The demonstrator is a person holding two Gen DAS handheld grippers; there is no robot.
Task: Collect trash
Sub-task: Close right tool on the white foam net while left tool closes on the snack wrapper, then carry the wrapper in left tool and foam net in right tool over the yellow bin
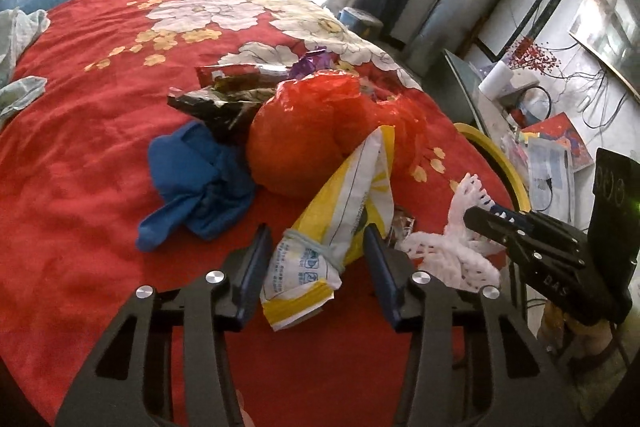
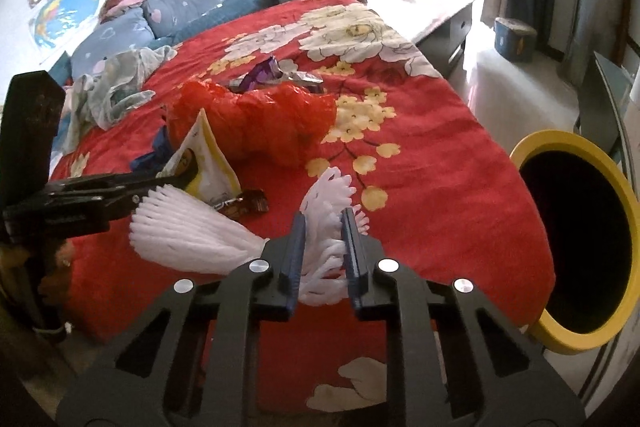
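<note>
White foam netting [image 2: 320, 251] clenched in right claw [image 2: 322, 247], yellow packet [image 1: 340, 223] between left claw [image 1: 318, 263] pads, ungripped

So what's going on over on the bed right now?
A person is clearing trash off the red floral bedspread with two handheld grippers. The right gripper is shut on a white foam fruit net. The left gripper straddles a yellow-and-white snack bag; its fingers do not clearly press it yet. An orange plastic bag, a blue cloth and dark wrappers lie on the bed. A yellow-rimmed bin stands beside the bed.
</note>
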